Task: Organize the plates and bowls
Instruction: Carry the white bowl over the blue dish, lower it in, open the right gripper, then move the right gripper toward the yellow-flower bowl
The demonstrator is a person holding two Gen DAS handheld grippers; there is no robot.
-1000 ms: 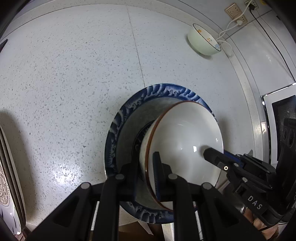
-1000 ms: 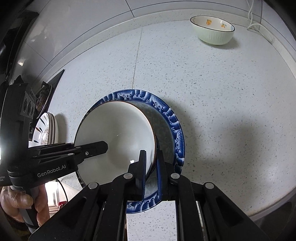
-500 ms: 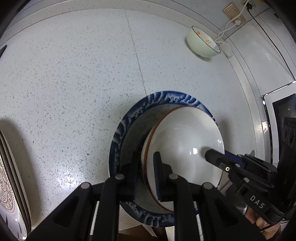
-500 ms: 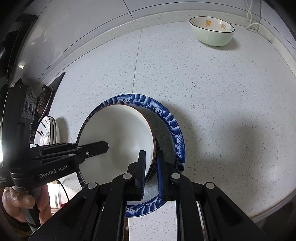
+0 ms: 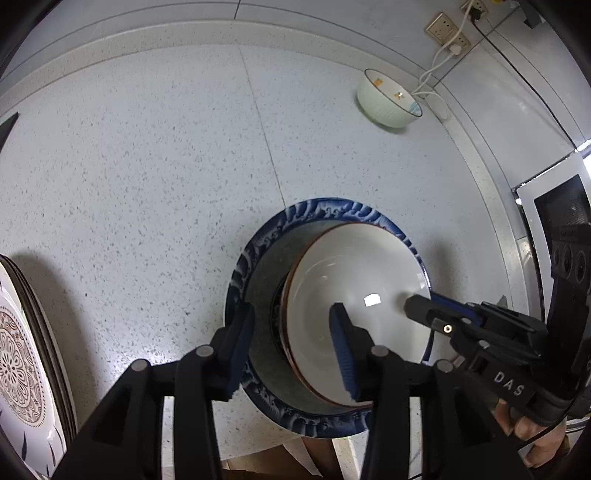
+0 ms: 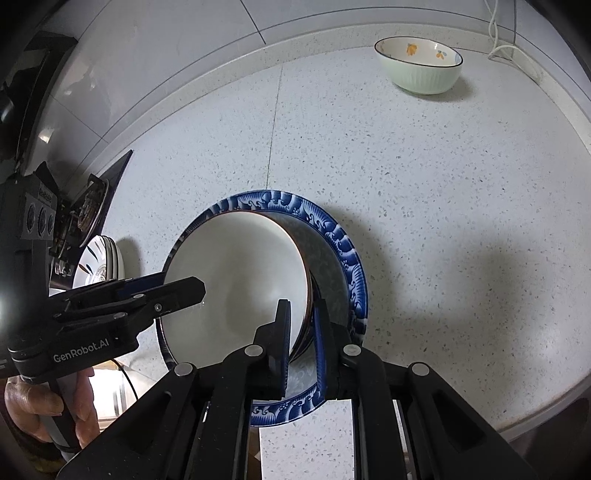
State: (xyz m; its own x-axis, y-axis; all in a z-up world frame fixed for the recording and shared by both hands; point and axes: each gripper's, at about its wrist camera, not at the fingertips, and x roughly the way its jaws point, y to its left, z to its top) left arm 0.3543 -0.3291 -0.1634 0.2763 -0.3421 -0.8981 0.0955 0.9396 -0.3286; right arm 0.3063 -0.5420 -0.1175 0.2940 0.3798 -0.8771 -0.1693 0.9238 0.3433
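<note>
A white bowl (image 5: 354,277) with a brown rim rests tilted on a blue-rimmed plate (image 5: 258,258) on the speckled counter. My left gripper (image 5: 291,350) is opening; the bowl's near rim stands between its jaws, untouched by the pads. From the right, my right gripper (image 5: 424,302) is clamped on the opposite rim. In the right wrist view, the right gripper (image 6: 301,343) is shut on the bowl (image 6: 236,266) at its rim, over the plate (image 6: 343,251). The left gripper (image 6: 173,286) reaches in from the left, held by a hand.
A pale green bowl (image 5: 388,107) with orange flowers (image 6: 421,70) sits far back by the wall, near a socket and white cable (image 5: 447,31). A stack of patterned plates (image 5: 22,362) stands at the left. A black appliance (image 5: 565,206) lies at the right.
The left jaws, shut on the bowl's rim before, have spread apart and let it go. The left gripper has lifted a little. The right gripper keeps its grip and has not moved.
</note>
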